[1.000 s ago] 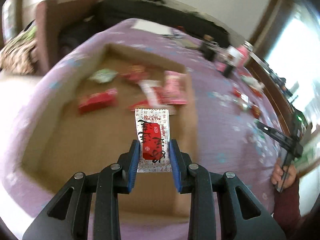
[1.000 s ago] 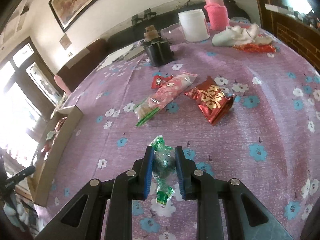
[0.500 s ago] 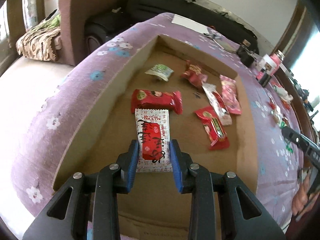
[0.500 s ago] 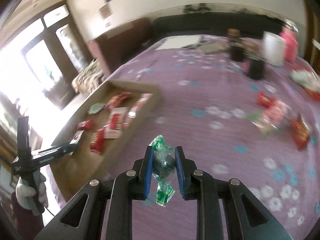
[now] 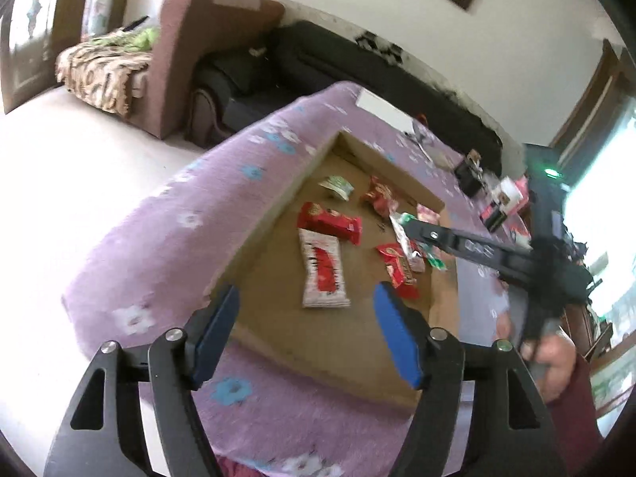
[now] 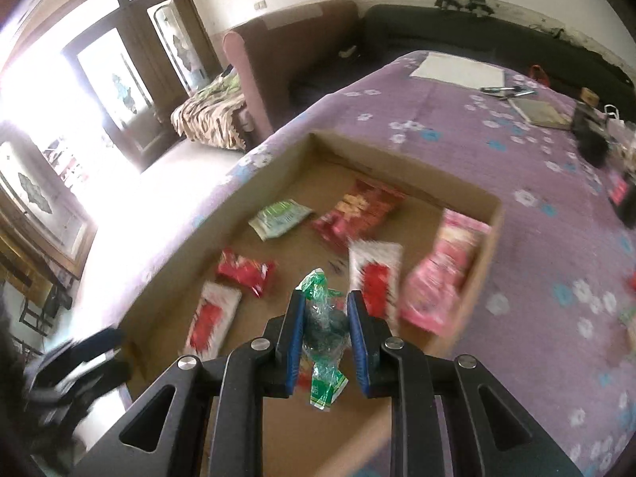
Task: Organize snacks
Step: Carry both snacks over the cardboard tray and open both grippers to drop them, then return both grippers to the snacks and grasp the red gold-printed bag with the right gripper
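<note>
A shallow cardboard tray (image 5: 254,246) on the purple cloth holds several snack packets. In the left wrist view a white-and-red packet (image 5: 324,274) lies flat on the tray floor. My left gripper (image 5: 307,297) hovers just short of it with its jaws opening and nothing between the blue pads. My right gripper (image 6: 326,310) is shut on a green-and-clear wrapped candy (image 6: 320,326) and hangs over the tray (image 6: 397,163). Its black fingers (image 5: 421,232) also reach in from the right in the left wrist view. A red packet (image 5: 330,224) lies beyond the white-and-red one.
In the tray also lie a green packet (image 6: 280,216), a red-orange bag (image 6: 357,208) and a pink packet (image 6: 445,278). The table edge (image 5: 131,278) drops to a pale floor at left. Black items (image 6: 592,139), a white sheet (image 6: 457,69) and a sofa (image 5: 357,67) lie beyond.
My left gripper let go of the white-and-red packet, opened wide and drew back from it. My right gripper carried the green candy across the table to above the tray.
</note>
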{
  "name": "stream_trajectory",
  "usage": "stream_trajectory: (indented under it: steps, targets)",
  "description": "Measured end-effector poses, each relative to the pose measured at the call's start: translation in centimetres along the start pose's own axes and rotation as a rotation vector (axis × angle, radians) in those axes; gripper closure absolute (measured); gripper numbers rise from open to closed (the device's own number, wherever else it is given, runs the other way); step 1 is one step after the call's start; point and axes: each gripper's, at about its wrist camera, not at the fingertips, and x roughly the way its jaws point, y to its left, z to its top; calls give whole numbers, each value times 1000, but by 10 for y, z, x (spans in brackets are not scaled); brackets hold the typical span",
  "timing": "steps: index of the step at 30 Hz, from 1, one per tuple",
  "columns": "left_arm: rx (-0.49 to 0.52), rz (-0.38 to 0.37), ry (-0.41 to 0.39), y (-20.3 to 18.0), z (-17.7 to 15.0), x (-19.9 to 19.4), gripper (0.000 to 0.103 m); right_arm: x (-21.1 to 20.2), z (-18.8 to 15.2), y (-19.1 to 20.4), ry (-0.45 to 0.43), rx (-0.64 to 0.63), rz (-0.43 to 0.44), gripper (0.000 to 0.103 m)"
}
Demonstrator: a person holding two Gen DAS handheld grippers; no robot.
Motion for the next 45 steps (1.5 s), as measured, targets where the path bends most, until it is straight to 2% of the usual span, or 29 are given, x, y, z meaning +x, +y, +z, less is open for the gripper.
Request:
stream_trajectory:
  steps: [5, 9, 13, 16, 19, 23, 27, 33, 45]
  targets:
    - [-13, -11, -1, 9, -2, 0, 33, 29, 17, 4, 28, 25, -13, 81]
    - [-22, -20, 3, 9, -2, 1, 33, 35, 24, -2, 19, 81, 29, 77]
    - [-20, -38, 8, 2, -6, 1, 33, 12, 25, -13, -33, 110, 48, 57]
    - [-12, -52, 7, -5, -10, -1, 33, -18, 19, -31, -89, 111, 13, 51]
    - [3, -60, 13, -16, -15, 0, 33, -45, 7, -57, -129, 131, -38, 44]
    - [21, -46, 11, -38, -22, 1, 33, -76, -20, -112, -151, 210, -100, 39]
    - [44, -48, 28, -64, -30, 3, 33, -92, -51, -160, -149, 266, -174, 38]
    - [147, -76, 94, -106, -48, 10, 33, -116, -91, -224, -164, 377, -227, 38]
    - [244, -166, 203, -152, -75, 28, 33, -162, -140, -284, -216, 496, -293, 37]
